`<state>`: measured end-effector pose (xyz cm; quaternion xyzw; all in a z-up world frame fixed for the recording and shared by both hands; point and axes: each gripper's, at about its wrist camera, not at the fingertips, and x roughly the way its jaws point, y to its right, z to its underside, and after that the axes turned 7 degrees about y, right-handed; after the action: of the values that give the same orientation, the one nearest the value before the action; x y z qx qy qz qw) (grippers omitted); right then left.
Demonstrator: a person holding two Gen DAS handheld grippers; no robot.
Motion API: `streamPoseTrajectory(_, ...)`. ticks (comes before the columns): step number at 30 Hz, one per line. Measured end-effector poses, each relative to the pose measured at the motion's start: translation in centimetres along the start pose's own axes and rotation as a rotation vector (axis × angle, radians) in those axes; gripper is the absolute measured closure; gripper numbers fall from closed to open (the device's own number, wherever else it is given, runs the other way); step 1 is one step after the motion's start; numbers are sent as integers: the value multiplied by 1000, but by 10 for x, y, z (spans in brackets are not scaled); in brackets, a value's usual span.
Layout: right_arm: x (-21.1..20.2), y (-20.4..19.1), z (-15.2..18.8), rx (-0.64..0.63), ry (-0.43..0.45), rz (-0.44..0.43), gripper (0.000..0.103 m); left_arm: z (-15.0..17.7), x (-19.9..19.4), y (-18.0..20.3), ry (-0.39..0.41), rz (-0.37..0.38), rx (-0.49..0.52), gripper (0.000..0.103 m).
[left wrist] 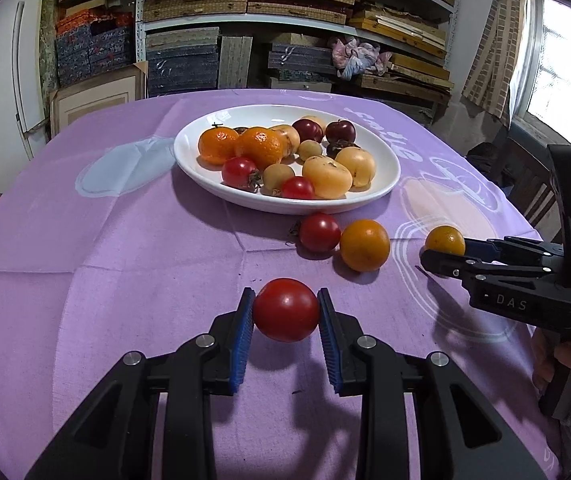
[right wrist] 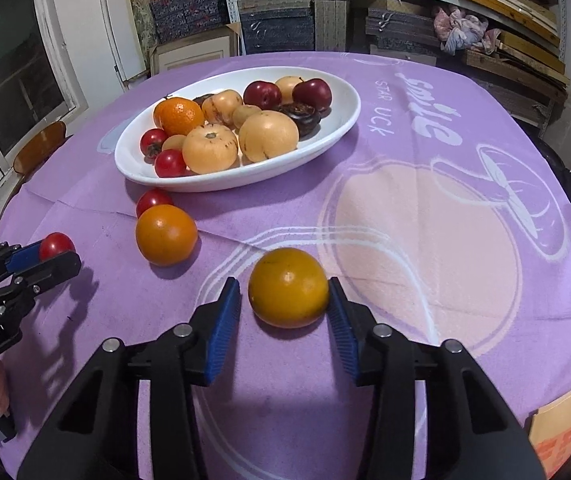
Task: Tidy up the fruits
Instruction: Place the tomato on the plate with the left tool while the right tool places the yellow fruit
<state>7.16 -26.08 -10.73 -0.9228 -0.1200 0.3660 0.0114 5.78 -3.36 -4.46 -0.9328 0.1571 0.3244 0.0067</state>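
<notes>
Up close, the left gripper [left wrist: 286,309] is clenched on a red tomato [left wrist: 286,309], both blue pads pressed to its sides and the fruit lifted just clear of the cloth, its shadow below. The right gripper [right wrist: 284,300] brackets an orange fruit [right wrist: 288,287] that sits on the cloth: the right pad touches its skin while a sliver of gap shows at the left pad, so the grip is not closed.

Between the two tools lie another orange [right wrist: 166,234] and a small tomato [right wrist: 153,201], touching each other, just in front of the white oval dish [right wrist: 337,128], which holds mandarins, pale yellow fruits, dark plums and more tomatoes. All rests on a purple printed tablecloth [right wrist: 425,220]. Shelves of stacked boxes [left wrist: 285,8] fill the wall behind.

Both tools tilt downward toward the table; a hand [left wrist: 565,360] grips the right gripper's handle.
</notes>
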Motion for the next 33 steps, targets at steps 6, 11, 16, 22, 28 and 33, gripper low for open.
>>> streamPoseTrajectory(6, 0, 1, 0, 1, -3, -2, 65, 2, 2, 0, -8, 4, 3, 71)
streamPoseTrajectory(11, -12, 2, -1, 21, 31, -36, 65, -2, 1, -4, -1, 3, -20, 71)
streamPoseTrajectory(16, -39, -1, -34, 20, 96, -71, 66, -39, 3, -3, 26, -7, 8, 71)
streamPoseTrajectory(22, -36, -9, -99, -14, 148, -25, 65, -104, 27, -1, 77, -37, 24, 71)
streamPoseTrajectory(28, 14, -24, -127, -31, 107, -23, 65, -154, 81, -5, 48, -71, 21, 71)
streamPoseTrajectory(33, 51, -27, -133, -51, 70, -28, 65, -175, 126, -13, 23, -101, 12, 71)
